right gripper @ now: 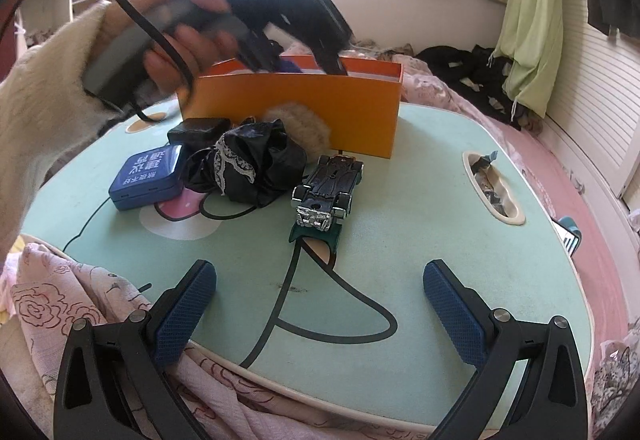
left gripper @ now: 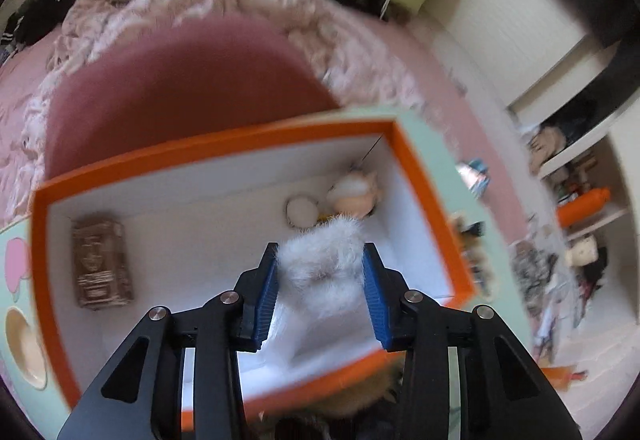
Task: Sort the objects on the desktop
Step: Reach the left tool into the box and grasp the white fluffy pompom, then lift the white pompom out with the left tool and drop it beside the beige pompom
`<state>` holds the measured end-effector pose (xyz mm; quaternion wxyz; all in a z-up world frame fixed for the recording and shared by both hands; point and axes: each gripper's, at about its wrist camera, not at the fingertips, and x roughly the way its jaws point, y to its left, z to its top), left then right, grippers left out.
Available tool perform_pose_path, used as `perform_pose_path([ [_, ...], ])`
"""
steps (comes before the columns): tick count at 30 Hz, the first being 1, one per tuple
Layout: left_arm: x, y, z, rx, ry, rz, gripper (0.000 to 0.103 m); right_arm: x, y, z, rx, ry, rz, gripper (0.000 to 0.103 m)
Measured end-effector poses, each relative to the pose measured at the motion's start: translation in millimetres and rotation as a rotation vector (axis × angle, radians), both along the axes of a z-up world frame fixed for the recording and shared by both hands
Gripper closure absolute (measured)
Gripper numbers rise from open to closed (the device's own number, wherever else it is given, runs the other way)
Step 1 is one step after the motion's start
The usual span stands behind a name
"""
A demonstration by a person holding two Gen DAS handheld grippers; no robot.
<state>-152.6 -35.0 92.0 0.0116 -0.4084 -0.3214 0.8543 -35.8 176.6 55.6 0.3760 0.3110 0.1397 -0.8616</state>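
A: What has the left tool (left gripper: 320, 276) got?
B: A white fluffy piece (left gripper: 326, 260), pinched between its blue pads over the open orange box (left gripper: 424, 184). Deeper in the box lie a brown packet (left gripper: 100, 264) at left and a small doll head (left gripper: 354, 196) in the far right corner.
A: And the right tool (right gripper: 320, 304)?
B: Jaws spread wide with nothing between them, low over the near edge of the green desk (right gripper: 420, 224). A toy car (right gripper: 326, 192), black cloth (right gripper: 248, 168) and blue tin (right gripper: 148, 176) sit in front of the box.

Fluffy white fur piece (left gripper: 320, 260); matt orange cardboard box (right gripper: 292, 112); glossy chrome-and-black toy car (right gripper: 326, 192); smooth mint bench (right gripper: 420, 240); lace-trimmed black cloth (right gripper: 244, 164).
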Motion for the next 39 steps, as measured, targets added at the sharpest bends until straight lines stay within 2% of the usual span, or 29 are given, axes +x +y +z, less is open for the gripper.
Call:
perform_pose_path([
  [4, 32.0, -5.3, 34.3, -0.015, 0.116, 0.014, 0.062, -0.3, 0.3, 0.0, 0.000, 0.000, -0.001, 0.000],
  [7, 60.1, 1.1, 44.3, -0.025, 0.170, 0.003, 0.062, -0.4, 0.4, -0.1, 0.000, 0.000, -0.001, 0.000],
  [12, 91.2, 27.7, 21.7, -0.048, 0.163, -0.058, 0.056, -0.7, 0.6, -0.1, -0.001, 0.000, -0.001, 0.000],
  [14, 92.8, 34.6, 15.8, -0.056, 0.159, -0.069, 0.038, -0.5, 0.3, -0.1, -0.001, -0.001, -0.001, 0.000],
  [15, 93.2, 35.2, 10.9, -0.073, 0.150, -0.063, 0.034, -0.2, 0.0, 0.0, -0.001, -0.001, -0.001, 0.000],
  [20, 115.5, 31.4, 6.0, -0.090, 0.178, 0.015, 0.033, 0.0, -0.4, 0.2, -0.001, 0.000, -0.002, 0.000],
  [22, 129.1, 35.4, 3.2, -0.101, 0.189, 0.017, 0.029, -0.1, -0.1, 0.0, -0.001, -0.001, -0.002, 0.000],
  [24, 147.6, 48.2, -5.8, -0.145, 0.184, 0.004, 0.028, -0.3, 0.0, 0.0, -0.001, -0.001, -0.002, 0.000],
  [26, 159.8, 60.6, -18.7, -0.196, 0.152, -0.007, 0.028, -0.6, 0.4, -0.1, -0.001, -0.001, -0.002, 0.000],
  [28, 166.7, 69.5, -33.2, -0.245, 0.087, -0.008, 0.028, -0.7, 0.6, -0.2, -0.001, -0.001, -0.002, 0.000],
  [30, 180.2, 75.6, -52.5, -0.309, 0.025, 0.024, 0.028, -0.4, 0.1, 0.0, -0.001, -0.001, -0.003, 0.000],
  [32, 191.1, 78.7, -62.4, -0.309, 0.022, 0.052, 0.028, -0.7, 0.5, -0.2, -0.001, 0.000, -0.004, 0.000],
  [34, 198.6, 83.2, -74.5, -0.274, 0.023, 0.052, 0.027, -1.1, 0.8, -0.2, -0.002, -0.001, -0.004, 0.000],
  [36, 202.8, 91.5, -76.9, -0.344, 0.048, 0.096, 0.025, -1.5, 0.8, -0.4, -0.002, -0.001, -0.005, 0.000],
  [39, 194.5, 95.0, -77.1, -0.341, 0.069, 0.091, 0.017, -0.6, 0.2, -0.4, -0.002, 0.000, -0.005, 0.000],
])
